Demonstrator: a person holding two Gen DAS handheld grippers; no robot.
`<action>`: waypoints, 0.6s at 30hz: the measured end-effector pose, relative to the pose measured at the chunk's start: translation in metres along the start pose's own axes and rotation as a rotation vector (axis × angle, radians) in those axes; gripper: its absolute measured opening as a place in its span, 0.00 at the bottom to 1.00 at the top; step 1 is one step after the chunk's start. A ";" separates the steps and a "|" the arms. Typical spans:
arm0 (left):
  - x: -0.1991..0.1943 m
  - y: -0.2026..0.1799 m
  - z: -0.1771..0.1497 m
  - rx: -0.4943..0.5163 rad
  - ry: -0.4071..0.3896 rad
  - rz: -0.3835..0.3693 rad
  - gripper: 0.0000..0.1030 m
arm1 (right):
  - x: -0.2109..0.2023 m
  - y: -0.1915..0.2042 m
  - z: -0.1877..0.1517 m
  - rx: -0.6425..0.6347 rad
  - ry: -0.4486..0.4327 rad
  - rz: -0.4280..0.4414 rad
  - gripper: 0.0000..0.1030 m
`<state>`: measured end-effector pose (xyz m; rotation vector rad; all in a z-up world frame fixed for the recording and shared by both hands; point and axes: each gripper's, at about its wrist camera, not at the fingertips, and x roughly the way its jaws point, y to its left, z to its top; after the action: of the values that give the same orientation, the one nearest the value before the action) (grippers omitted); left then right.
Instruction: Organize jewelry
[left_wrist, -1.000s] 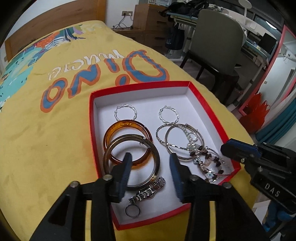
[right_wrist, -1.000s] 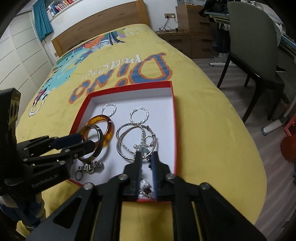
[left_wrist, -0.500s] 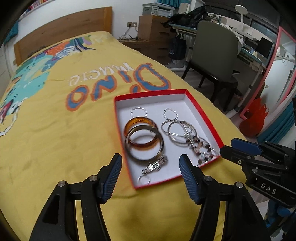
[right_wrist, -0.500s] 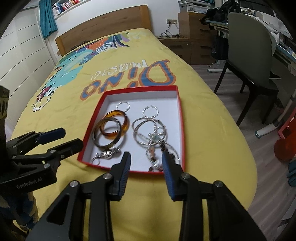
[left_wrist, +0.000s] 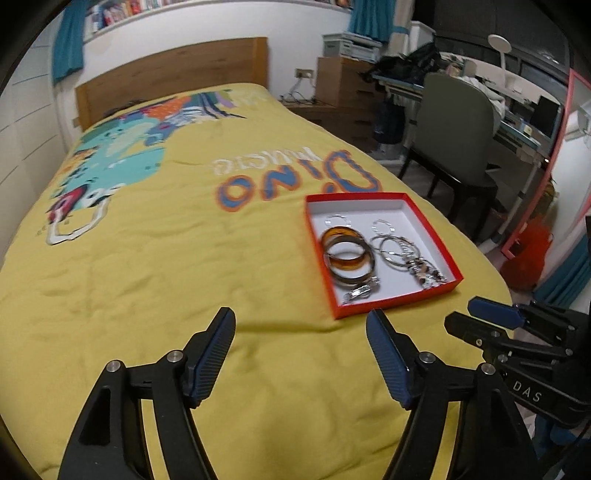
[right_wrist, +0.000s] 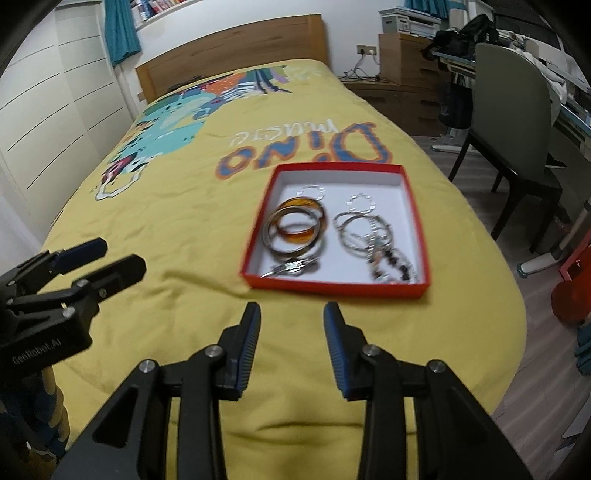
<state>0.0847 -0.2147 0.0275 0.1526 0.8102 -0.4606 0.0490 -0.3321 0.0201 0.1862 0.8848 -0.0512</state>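
While both wrist views look down the yellow bedspread (left_wrist: 155, 258), the red box (right_wrist: 334, 284) sits flat on the bed — toward its foot end, just below the printed "Dino" lettering (right_wrist: 306, 149).

Box contents, all on the white floor of the box:
- amber bangle (right_wrist: 295, 233) overlapped by a grey metal bangle (right_wrist: 271, 240), left half;
- two thin silver hoops (right_wrist: 311, 192) near the far wall;
- cluster of silver bracelets (right_wrist: 360, 230) in the right half, running into a beaded bracelet (right_wrist: 395, 266) at the near right corner;
- small silver link piece (right_wrist: 291, 266) by the near wall, a ring at its end; detail blurred.

Left tongs (left_wrist: 301, 345): jaws wide apart and opening, nothing between them, only bedspread beneath. They hang above the bed, short of the box and to its left in that view.

Right tongs (right_wrist: 291, 334): jaws parted to a moderate gap, empty, not touching anything; pointed at the near wall of the box, apart from it.

Each tool shows in the other's view at the frame edge — neither touches the box or the jewelry.

Background: wooden headboard (right_wrist: 229, 50), grey chair (right_wrist: 513, 122) beside the bed, cluttered desk (left_wrist: 517, 122) behind it.
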 end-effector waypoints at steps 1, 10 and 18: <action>-0.008 0.006 -0.003 -0.009 -0.009 0.017 0.73 | -0.003 0.006 -0.002 -0.004 -0.003 0.004 0.33; -0.061 0.045 -0.026 -0.077 -0.087 0.138 0.85 | -0.029 0.051 -0.020 -0.066 -0.035 0.026 0.35; -0.094 0.078 -0.053 -0.131 -0.115 0.196 0.85 | -0.043 0.070 -0.031 -0.081 -0.051 0.026 0.39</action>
<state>0.0290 -0.0971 0.0568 0.0818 0.7027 -0.2284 0.0071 -0.2587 0.0442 0.1203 0.8323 0.0037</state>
